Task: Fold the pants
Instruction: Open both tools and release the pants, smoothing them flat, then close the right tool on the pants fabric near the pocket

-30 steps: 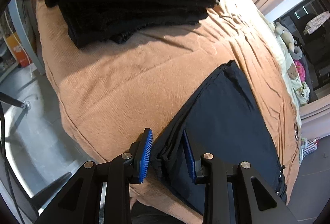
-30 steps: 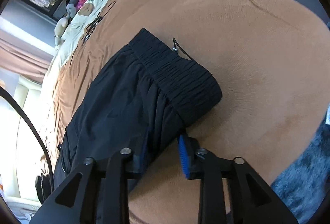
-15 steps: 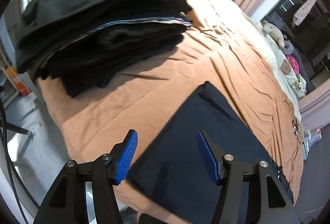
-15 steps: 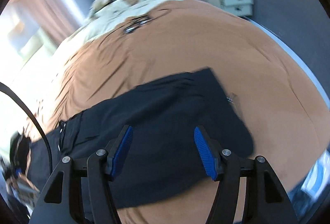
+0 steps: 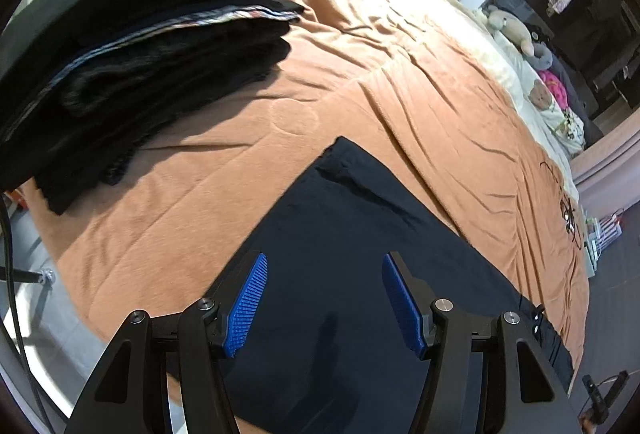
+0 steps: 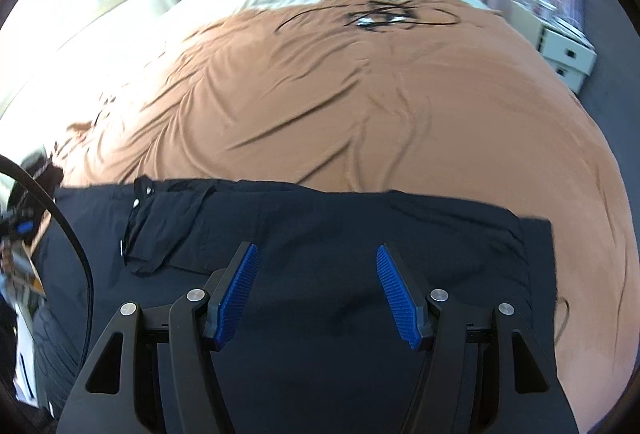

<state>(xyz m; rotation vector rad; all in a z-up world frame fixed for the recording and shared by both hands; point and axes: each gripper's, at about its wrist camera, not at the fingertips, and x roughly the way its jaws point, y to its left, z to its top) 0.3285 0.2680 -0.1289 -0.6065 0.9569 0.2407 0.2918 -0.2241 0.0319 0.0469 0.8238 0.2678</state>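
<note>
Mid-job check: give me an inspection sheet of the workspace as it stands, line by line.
Surface: bed with a wrinkled tan blanket.
Job's things: dark pants lying flat along the near edge, waistband end at the right in the right wrist view.
Clutter: stack of folded dark clothes on the blanket beyond the pants; plush toys at the far end.
Grippers: left gripper and right gripper both open, above the pants, nothing between the pads.
Cables: tangled black cord on the blanket; black cable at left.
Surroundings: curtains, white drawer unit.
</note>
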